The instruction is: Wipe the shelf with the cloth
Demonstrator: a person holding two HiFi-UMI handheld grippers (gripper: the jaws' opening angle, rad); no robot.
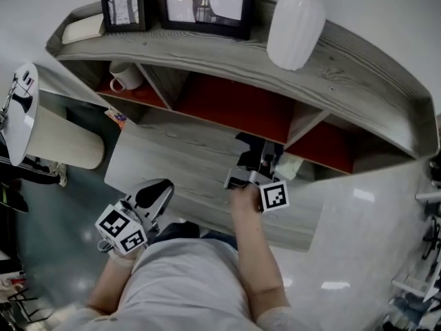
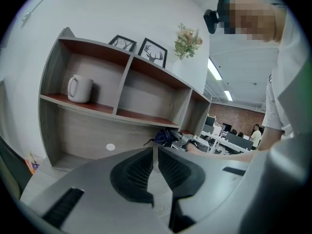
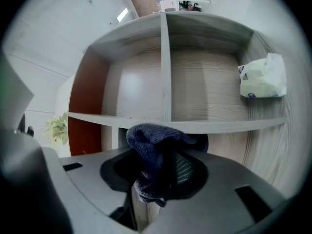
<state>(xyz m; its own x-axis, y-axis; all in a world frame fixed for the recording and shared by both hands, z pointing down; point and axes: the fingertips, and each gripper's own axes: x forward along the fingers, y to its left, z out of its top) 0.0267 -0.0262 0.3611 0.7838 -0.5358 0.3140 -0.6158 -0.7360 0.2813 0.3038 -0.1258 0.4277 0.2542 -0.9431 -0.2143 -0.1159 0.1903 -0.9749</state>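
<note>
Cloth point(image 3: 155, 152) clamped in right hand-held gripper point(image 3: 160, 173) facing the shelf point(image 3: 214, 126); left hand-held gripper point(image 2: 155, 156) closed, empty.

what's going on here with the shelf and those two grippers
A person is working on the grey wood-grain shelf unit with two handheld grippers. The right gripper is clamped on a crumpled dark blue cloth and points into the open compartments, apparently for wiping; whether the cloth touches the wood can't be told. The left gripper is shut and empty, close to the person's body. A white mug sits in the left compartment.
</note>
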